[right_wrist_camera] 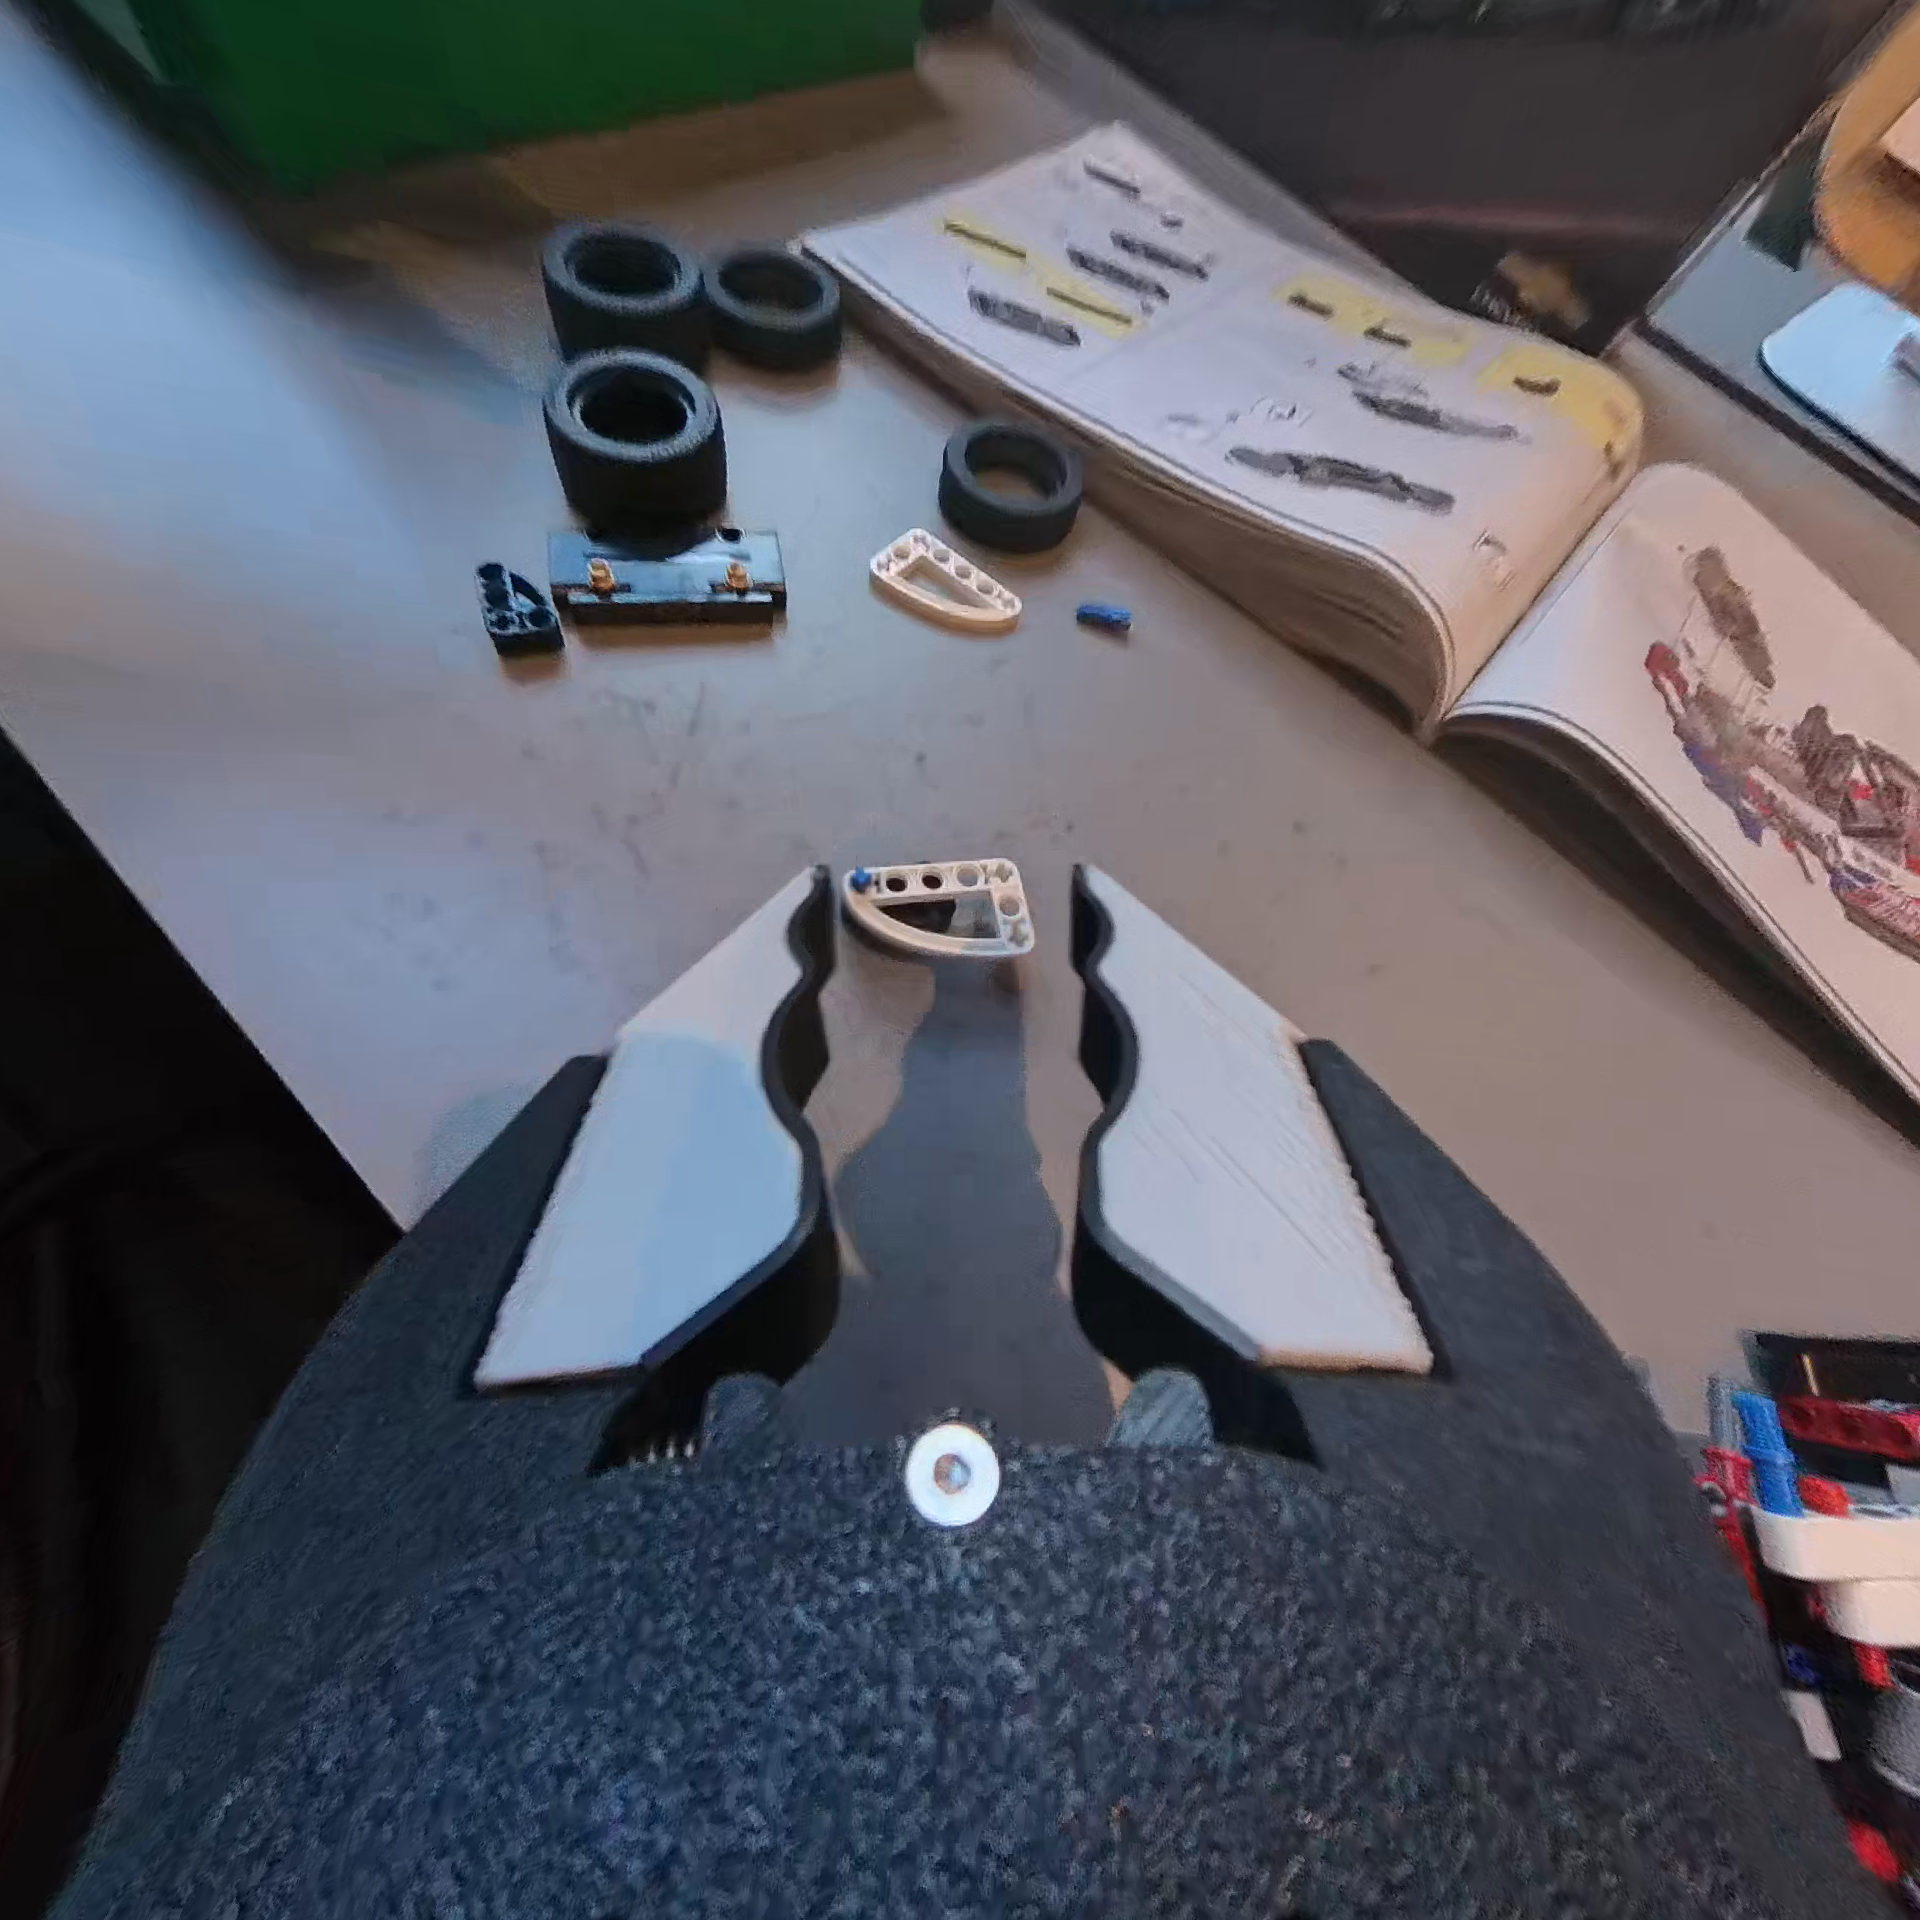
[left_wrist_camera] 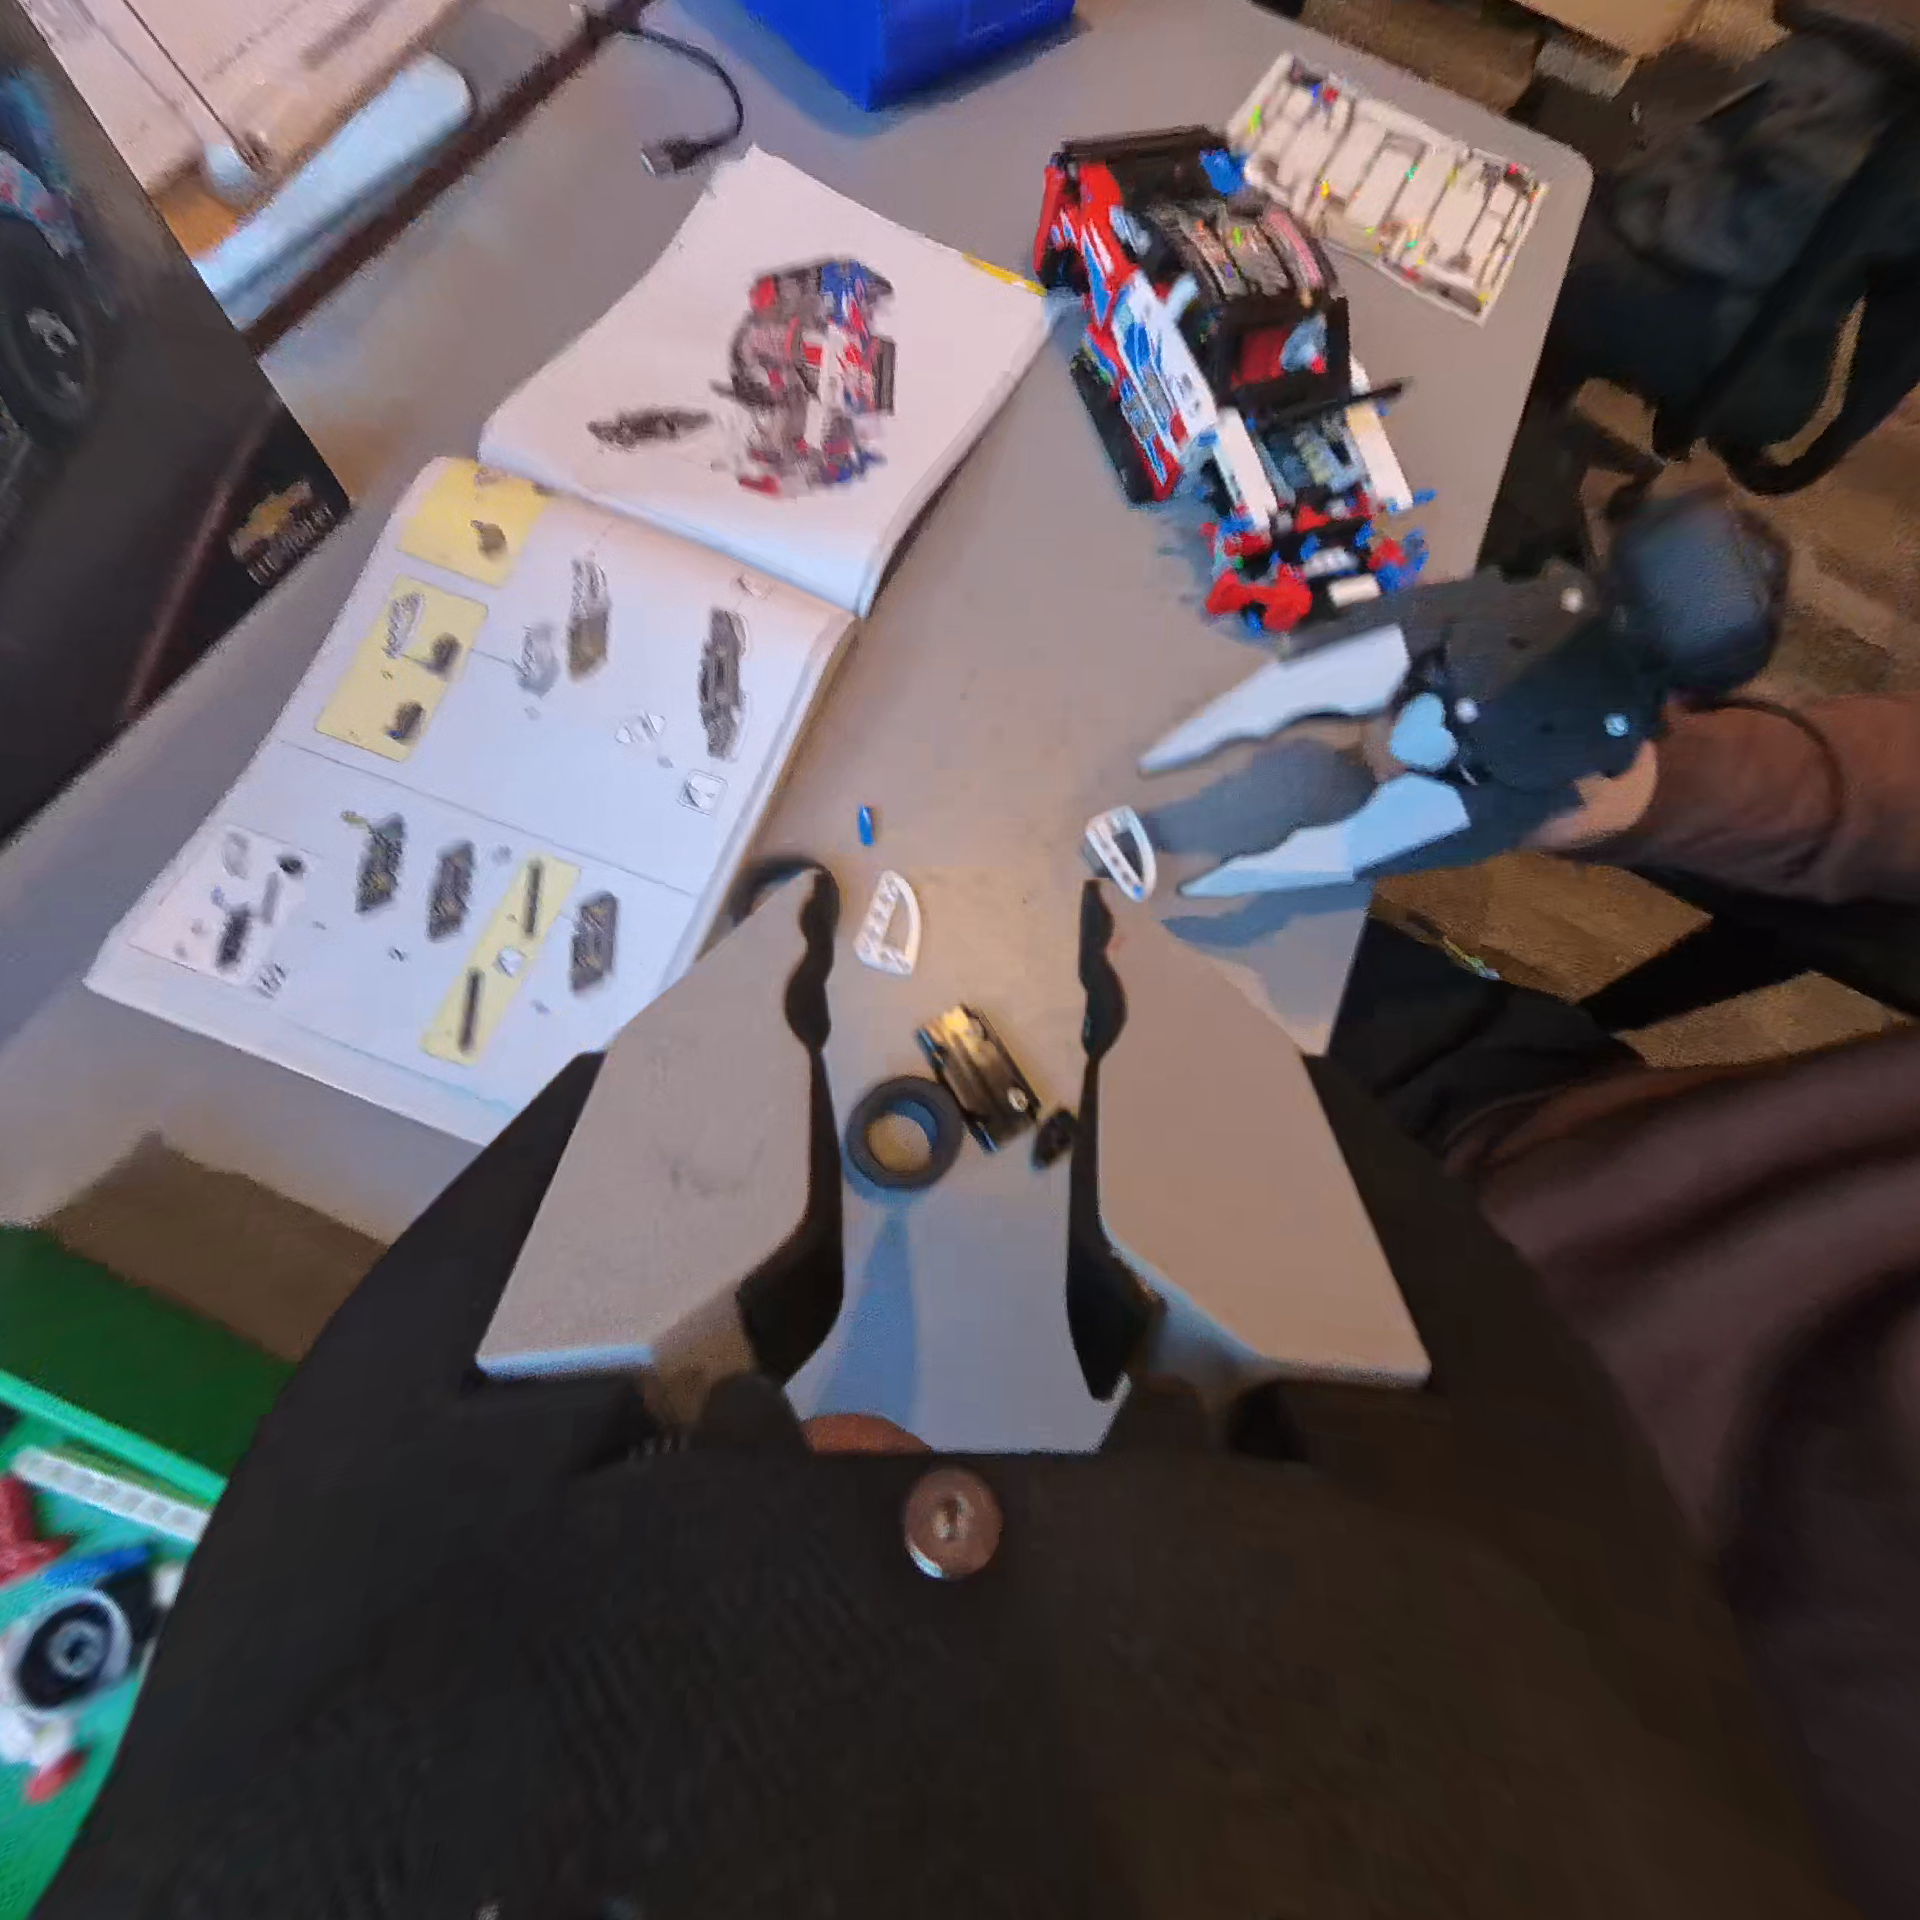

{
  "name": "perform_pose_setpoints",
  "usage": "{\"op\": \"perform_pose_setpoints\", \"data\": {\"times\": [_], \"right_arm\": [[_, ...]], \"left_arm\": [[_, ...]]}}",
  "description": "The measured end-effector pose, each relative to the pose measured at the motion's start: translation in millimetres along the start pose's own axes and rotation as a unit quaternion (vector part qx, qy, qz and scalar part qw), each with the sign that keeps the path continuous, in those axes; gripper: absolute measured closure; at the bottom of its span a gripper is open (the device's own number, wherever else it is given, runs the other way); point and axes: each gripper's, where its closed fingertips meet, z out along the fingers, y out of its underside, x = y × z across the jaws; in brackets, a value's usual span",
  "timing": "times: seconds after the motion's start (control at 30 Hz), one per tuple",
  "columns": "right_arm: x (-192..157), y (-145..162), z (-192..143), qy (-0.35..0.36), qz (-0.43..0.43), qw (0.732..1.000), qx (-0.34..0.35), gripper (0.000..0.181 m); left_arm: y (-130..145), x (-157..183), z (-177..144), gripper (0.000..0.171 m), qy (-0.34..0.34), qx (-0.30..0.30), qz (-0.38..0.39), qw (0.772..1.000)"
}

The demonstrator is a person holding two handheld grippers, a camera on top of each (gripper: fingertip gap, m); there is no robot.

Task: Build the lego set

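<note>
A partly built red, white and black lego car (left_wrist_camera: 1216, 384) stands at the far right of the grey table (left_wrist_camera: 997, 665). My left gripper (left_wrist_camera: 956, 902) is open and empty, above a white curved piece (left_wrist_camera: 878, 927), a black tyre (left_wrist_camera: 904, 1127), a black plate (left_wrist_camera: 982, 1070) and a small black piece (left_wrist_camera: 1055, 1135). My right gripper (right_wrist_camera: 951, 883) is open. A second white curved piece (right_wrist_camera: 1013, 916) with a blue pin in it lies on the table between its tips. This gripper (left_wrist_camera: 1164, 826) and piece (left_wrist_camera: 1141, 862) also show in the left wrist view.
An open instruction book (left_wrist_camera: 582, 727) lies at the left. A loose blue pin (left_wrist_camera: 865, 824) lies beside it. Several black tyres (right_wrist_camera: 634, 436) stand near the table's edge. A sticker sheet (left_wrist_camera: 1382, 182), a blue bin (left_wrist_camera: 904, 42), a black box (left_wrist_camera: 104, 416) and a green tray (left_wrist_camera: 62, 1558) surround the work area. The left gripper's tips are roughly 20 cm from the right gripper's. The open instruction book (left_wrist_camera: 582, 727) lies around 20 cm away from my right fingertips. It is also in sight in the right wrist view (right_wrist_camera: 1286, 379).
</note>
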Motion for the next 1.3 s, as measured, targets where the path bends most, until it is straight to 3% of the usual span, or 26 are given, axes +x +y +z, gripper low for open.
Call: {"op": "perform_pose_setpoints", "data": {"times": [0.07,0.2,0.37,0.6,0.77,0.9,0.97,1.1,1.23,1.3], "right_arm": [[-0.7,4.0,5.5,0.011,-0.007,1.000,-0.023,0.122],[21.6,14.3,21.6,0.068,-0.050,0.993,-0.078,0.124],[47.7,6.0,26.9,0.100,-0.013,0.993,-0.064,0.130],[17.5,-25.4,31.4,0.002,-0.006,1.000,-0.024,0.140],[-8.4,-45.9,69.1,-0.112,-0.049,0.990,-0.065,0.148],[-10.0,-35.0,103.8,-0.148,-0.131,0.968,-0.152,0.149],[-9.5,-44.2,108.3,-0.158,-0.134,0.967,-0.147,0.154],[-18.5,-23.8,92.6,-0.196,-0.123,0.953,-0.196,0.177],[-28.0,-6.8,62.7,-0.191,-0.084,0.958,-0.195,0.178],[-31.5,2.1,45.7,-0.178,-0.057,0.962,-0.199,0.168]], "left_arm": [[36.7,15.2,3.0,0.123,0.004,-0.026,-0.007,1.000],[108.4,34.7,32.7,0.125,-0.006,-0.073,-0.025,0.997],[159.4,26.9,60.9,0.128,-0.050,-0.105,-0.031,0.993],[175.0,26.5,76.9,0.138,-0.064,-0.103,0.035,0.992],[169.8,24.6,82.8,0.140,-0.044,-0.065,0.040,0.996],[168.0,25.3,84.0,0.141,-0.036,-0.026,0.040,0.998],[168.7,26.6,83.8,0.138,-0.031,-0.027,0.048,0.998],[169.0,28.6,83.8,0.134,-0.027,-0.028,0.053,0.998],[168.5,30.1,83.5,0.131,-0.012,-0.025,0.044,0.999],[168.0,31.1,83.1,0.130,0.000,-0.023,0.034,0.999]]}}
